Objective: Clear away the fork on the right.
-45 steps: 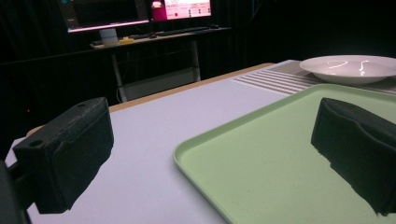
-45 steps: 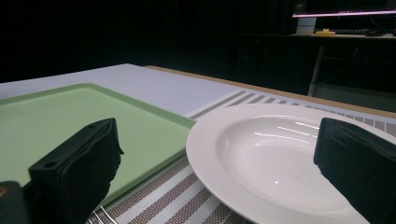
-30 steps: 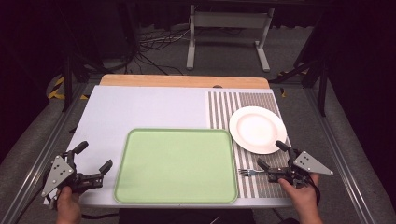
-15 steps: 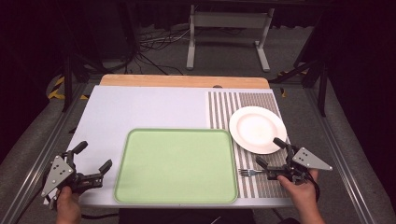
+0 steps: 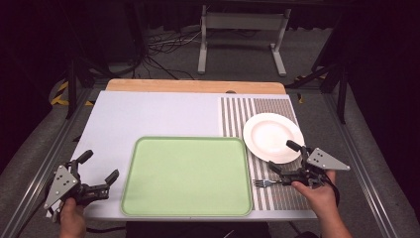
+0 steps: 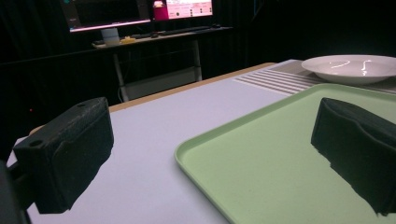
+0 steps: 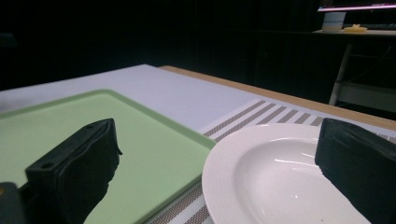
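High view: my right gripper (image 5: 284, 158) sits wide open w/ nothing held, beside the white plate (image 5: 272, 136), fork (image 5: 265, 182) just under it on the striped mat (image 5: 277, 198). Left gripper (image 5: 99, 166) open, empty, by green tray (image 5: 188, 173).
Left gripper view: jaws wide apart, tray (image 6: 261, 168) btwn them.
Right gripper view: jaws wide, plate (image 7: 275, 182) btwn.

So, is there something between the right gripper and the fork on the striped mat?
Nothing visible does. In the high view the right gripper is open just beside the fork, which lies flat on the striped mat between the green tray and the person's right hand. The white plate sits behind it.
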